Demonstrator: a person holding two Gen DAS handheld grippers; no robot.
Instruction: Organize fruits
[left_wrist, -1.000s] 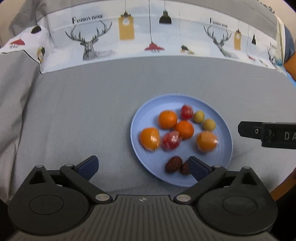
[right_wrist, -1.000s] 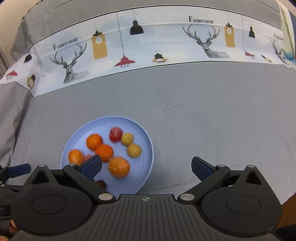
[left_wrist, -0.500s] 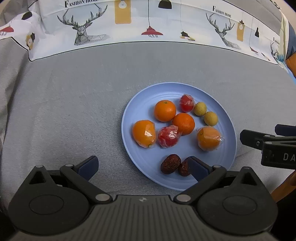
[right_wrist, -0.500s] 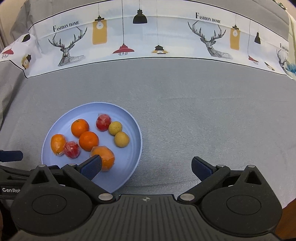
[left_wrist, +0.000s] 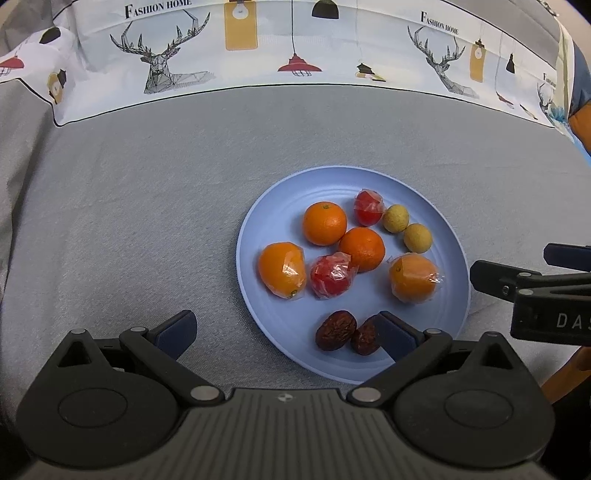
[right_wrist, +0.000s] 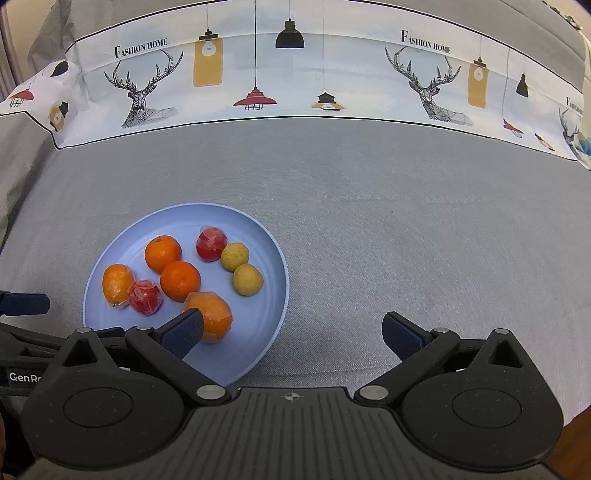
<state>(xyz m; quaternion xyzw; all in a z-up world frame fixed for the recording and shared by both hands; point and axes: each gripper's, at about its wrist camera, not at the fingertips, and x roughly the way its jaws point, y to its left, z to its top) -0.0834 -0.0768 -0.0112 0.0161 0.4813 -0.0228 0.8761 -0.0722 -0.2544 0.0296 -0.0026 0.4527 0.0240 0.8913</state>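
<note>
Shows every fruit on one blue plate (left_wrist: 280, 206), on the grey cloth of the desk (left_wrist: 129, 221):
- two bare oranges (left_wrist: 325, 223), touching in the middle
- two wrapped oranges (left_wrist: 282, 269), one at the left and one at the right
- two wrapped red fruits (left_wrist: 330, 275)
- two small yellow fruits (left_wrist: 395, 218), side by side toward the far right rim
- two dates (left_wrist: 335, 329), touching at the near rim

Shows no fruit loose on the cloth in either view.

Holds nothing in the left tongs (left_wrist: 284, 330): spread wide, with the plate ahead and to the right, and the right finger over the near rim just beside the dates. Holds nothing in the right tongs (right_wrist: 293, 332) either: equally wide, with the plate ahead and to the left, and the left finger in front of one wrapped orange; touching or not, hard to tell. Puts the plate between the two, near to both. Leaves the dates closest to the left tongs, and the right-hand wrapped orange and the yellow pair closest to the right.

Fits two readings: fruit gathered onto the plate and the job about done, or a mixed plateful waiting to be sorted by kind. Cannot be settled from here.

Beyond the plate, only the printed cloth (right_wrist: 295, 74) with deer and lamps along the far edge. Nothing in the way except the crowding on the plate itself: round, likely to roll and nudge neighbours, with wrap that probably slips under a pinch.
</note>
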